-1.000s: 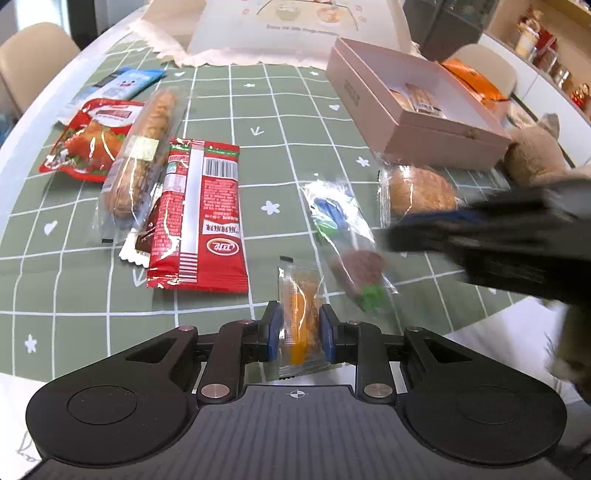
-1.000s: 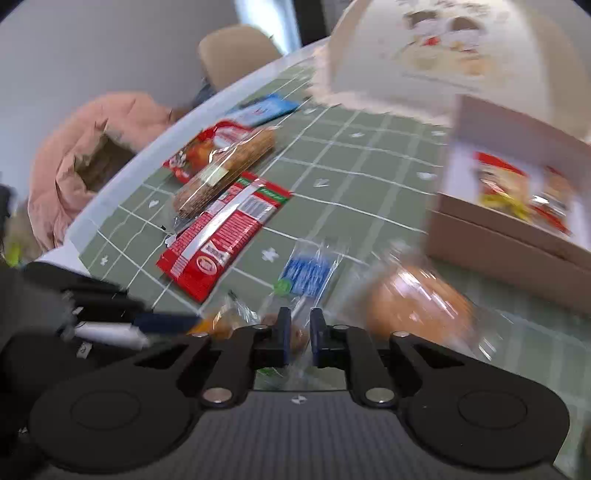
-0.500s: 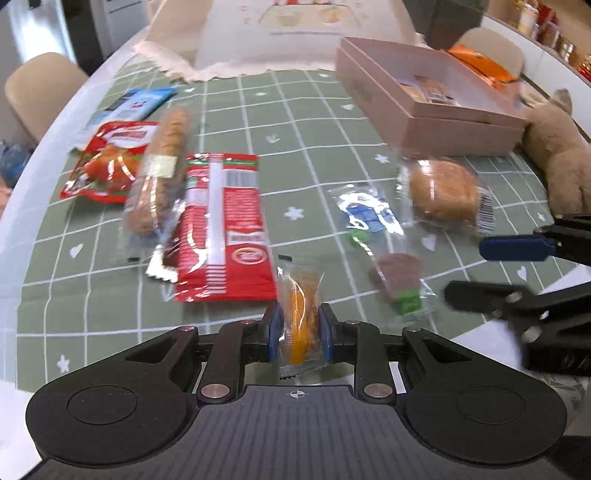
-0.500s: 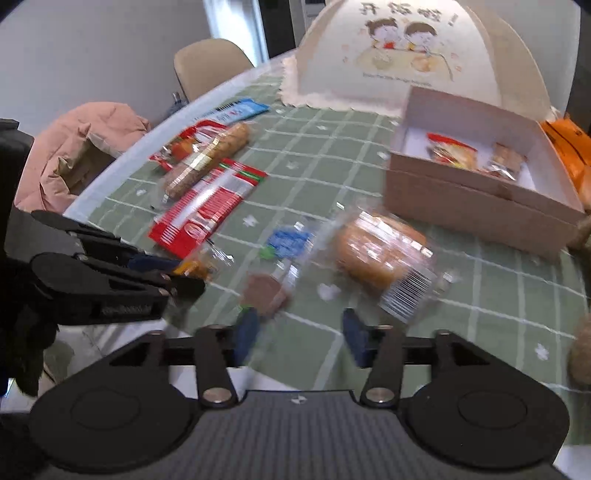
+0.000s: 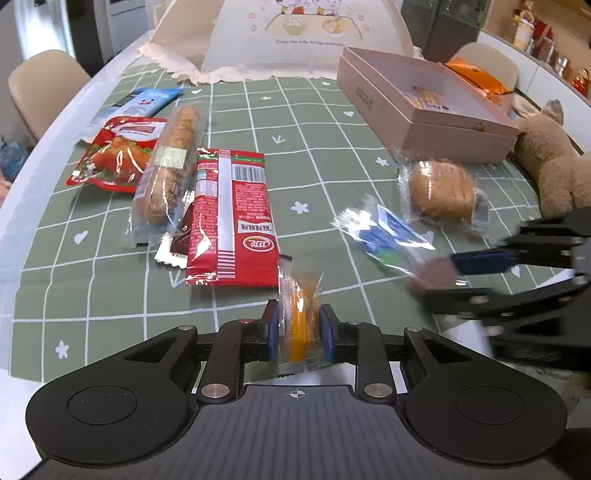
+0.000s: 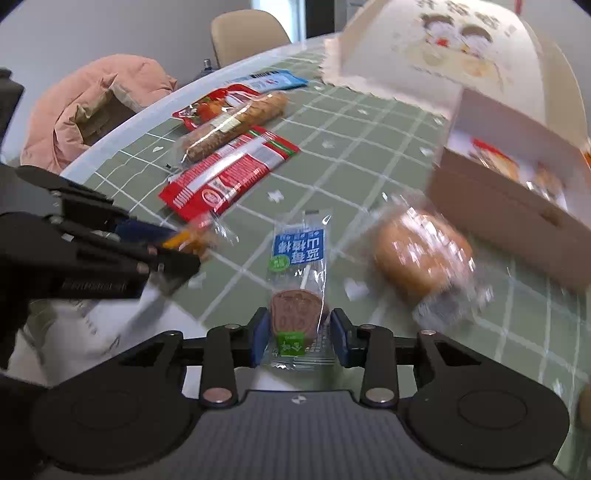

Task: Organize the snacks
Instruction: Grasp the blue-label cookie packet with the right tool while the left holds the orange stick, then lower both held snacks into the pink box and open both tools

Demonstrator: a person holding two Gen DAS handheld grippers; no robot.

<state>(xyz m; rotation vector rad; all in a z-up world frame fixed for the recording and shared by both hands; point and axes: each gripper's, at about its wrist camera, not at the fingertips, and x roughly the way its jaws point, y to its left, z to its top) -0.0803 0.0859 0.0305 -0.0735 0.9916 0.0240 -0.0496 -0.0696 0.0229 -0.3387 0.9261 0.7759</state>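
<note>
A table covered by a green checked cloth (image 5: 325, 122) stretched ahead of both grippers. At its far end, well beyond them, stood a cream food cover (image 5: 306, 33) with cartoon prints. A pink open box (image 5: 454, 133) with a few snacks inside sat ahead and to the right of the left gripper, and a brown plush toy (image 5: 550, 166) lay just past the box. Straight ahead of the left gripper lay a long red packet (image 5: 232, 218), with a wrapped bread stick (image 5: 166, 170), a red pouch (image 5: 114, 155) and a blue packet (image 5: 136, 107) farther off to its left. A wrapped bun (image 6: 421, 254) lay just ahead and to the right of the right gripper.

The left gripper (image 5: 299, 332) was clenched on a small orange snack pack (image 5: 299, 314), held on edge between its blue pads. The right gripper (image 6: 299, 332) had its jaws just closing in around a lollipop pack (image 6: 299, 280); the pads flanked the brown disc closely, but I could not tell whether they pressed on it.
</note>
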